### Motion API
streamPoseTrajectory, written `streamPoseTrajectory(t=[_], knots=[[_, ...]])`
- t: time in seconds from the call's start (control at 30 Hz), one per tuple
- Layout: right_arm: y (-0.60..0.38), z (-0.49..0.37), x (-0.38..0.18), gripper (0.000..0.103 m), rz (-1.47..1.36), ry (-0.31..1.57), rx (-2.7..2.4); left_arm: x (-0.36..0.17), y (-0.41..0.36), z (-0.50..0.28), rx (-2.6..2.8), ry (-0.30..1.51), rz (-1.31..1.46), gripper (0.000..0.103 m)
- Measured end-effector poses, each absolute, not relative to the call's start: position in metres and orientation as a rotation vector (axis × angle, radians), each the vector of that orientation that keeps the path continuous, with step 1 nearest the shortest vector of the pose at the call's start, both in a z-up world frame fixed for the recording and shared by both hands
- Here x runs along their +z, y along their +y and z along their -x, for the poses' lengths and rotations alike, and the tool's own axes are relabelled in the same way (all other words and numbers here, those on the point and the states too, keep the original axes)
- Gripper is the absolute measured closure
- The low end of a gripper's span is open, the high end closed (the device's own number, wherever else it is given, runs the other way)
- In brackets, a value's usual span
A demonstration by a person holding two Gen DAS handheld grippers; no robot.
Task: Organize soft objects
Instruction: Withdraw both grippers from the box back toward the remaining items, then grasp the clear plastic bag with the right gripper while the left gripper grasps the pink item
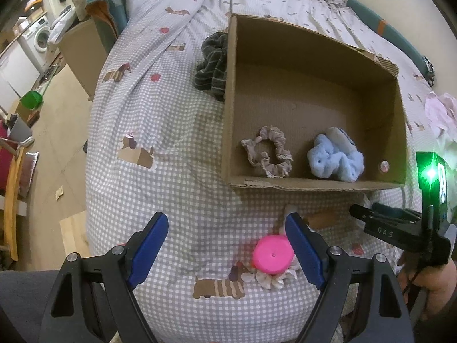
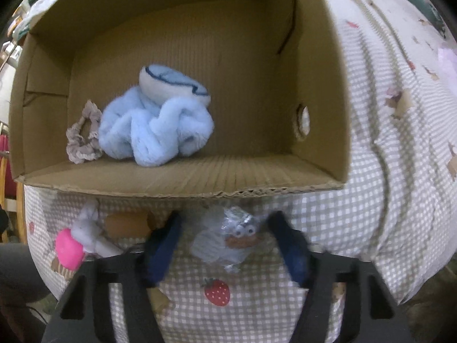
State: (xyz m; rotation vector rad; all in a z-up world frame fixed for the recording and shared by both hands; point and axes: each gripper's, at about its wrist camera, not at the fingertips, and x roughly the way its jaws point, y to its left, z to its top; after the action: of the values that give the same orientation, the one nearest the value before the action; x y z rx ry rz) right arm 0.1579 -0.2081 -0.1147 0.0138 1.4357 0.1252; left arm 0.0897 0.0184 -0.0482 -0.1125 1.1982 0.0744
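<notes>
An open cardboard box (image 1: 228, 120) lies on the checked bedspread and holds a beige scrunchie (image 1: 268, 152) and a light blue plush cloth (image 1: 335, 155); both also show in the right wrist view, the scrunchie (image 2: 81, 140) and the cloth (image 2: 160, 125). My left gripper (image 1: 227, 230) is open and empty above the bedspread, with a pink-capped item on a white frilly cloth (image 1: 274, 254) beside its right finger. My right gripper (image 2: 225, 233) is open around a small clear-wrapped packet with googly eyes (image 2: 228, 237) lying in front of the box (image 2: 182, 184).
A dark striped towel (image 1: 212, 65) lies against the box's left outer wall. A pink cloth (image 1: 440, 111) lies at the bed's right side. The bed's left edge drops to a wooden floor with a chair (image 1: 14, 200), a green tub (image 1: 31, 100) and a washing machine (image 1: 38, 38).
</notes>
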Motion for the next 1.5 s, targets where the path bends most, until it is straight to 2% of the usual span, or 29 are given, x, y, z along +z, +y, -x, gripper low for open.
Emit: streamPoseTrajectory(t=[0.2, 0.3, 0.67, 0.8, 0.87, 1.0, 1.13, 1.17, 1.5], knots=[[-0.215, -0.166, -0.111, 0.07, -0.064, 1.438, 0.152, -0.056, 0.024, -0.091, 0.098, 1.221, 0.119, 0.02], [-0.219, -0.165, -0.109, 0.092, -0.074, 1.437, 0.163, -0.057, 0.021, -0.091, 0.091, 1.22, 0.096, 0.021], [-0.219, -0.136, -0.06, 0.095, -0.157, 1.329, 0.298, -0.071, 0.027, -0.09, 0.062, 1.269, 0.158, 0.021], [-0.239, -0.114, -0.038, 0.095, -0.199, 1.267, 0.331, -0.093, 0.017, -0.09, -0.018, 1.371, 0.199, 0.022], [-0.248, -0.108, -0.037, 0.095, -0.219, 1.254, 0.336, -0.104, 0.01, -0.091, -0.033, 1.411, 0.201, 0.029], [-0.258, -0.092, -0.028, 0.095, -0.228, 1.239, 0.333, -0.118, -0.006, -0.094, -0.088, 1.46, 0.214, 0.032], [-0.277, -0.088, -0.019, 0.095, -0.248, 1.233, 0.321, -0.128, -0.015, -0.098, -0.125, 1.48, 0.212, 0.05], [-0.277, -0.085, -0.02, 0.095, -0.251, 1.231, 0.318, -0.13, -0.017, -0.099, -0.131, 1.487, 0.219, 0.059], [-0.266, -0.09, -0.029, 0.095, -0.249, 1.23, 0.327, -0.103, 0.008, -0.096, -0.043, 1.382, 0.227, 0.06]])
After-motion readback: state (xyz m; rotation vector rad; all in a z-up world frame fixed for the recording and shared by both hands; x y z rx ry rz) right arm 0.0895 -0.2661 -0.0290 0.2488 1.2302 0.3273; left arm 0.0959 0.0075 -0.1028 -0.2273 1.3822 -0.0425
